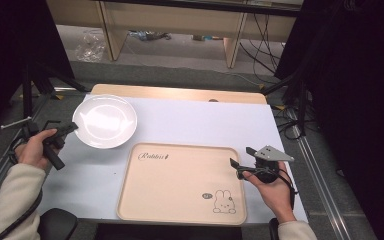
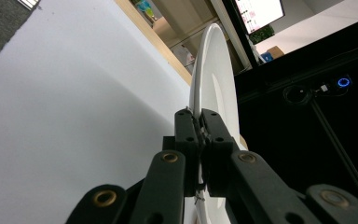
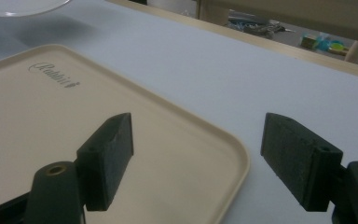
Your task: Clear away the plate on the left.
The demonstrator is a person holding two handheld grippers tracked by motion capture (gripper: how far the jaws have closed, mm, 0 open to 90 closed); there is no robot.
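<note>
A white round plate (image 1: 105,121) is at the table's left, with my left gripper (image 1: 67,129) shut on its left rim. In the left gripper view the plate (image 2: 214,70) stands edge-on between the closed jaws of the left gripper (image 2: 200,126). A beige tray (image 1: 180,182) with a rabbit drawing lies in front of the person, with nothing on it. My right gripper (image 1: 240,157) is open at the tray's right edge. In the right gripper view the tray's corner (image 3: 51,107) lies under the right gripper (image 3: 196,154). The plate (image 3: 18,5) casts a shadow on the table.
The white table top (image 1: 205,122) has a wooden strip (image 1: 180,93) along its far edge. Black stand legs (image 1: 40,80) rise at the left, cables (image 1: 290,125) lie on the floor at the right, and a wooden bench (image 1: 170,20) stands beyond.
</note>
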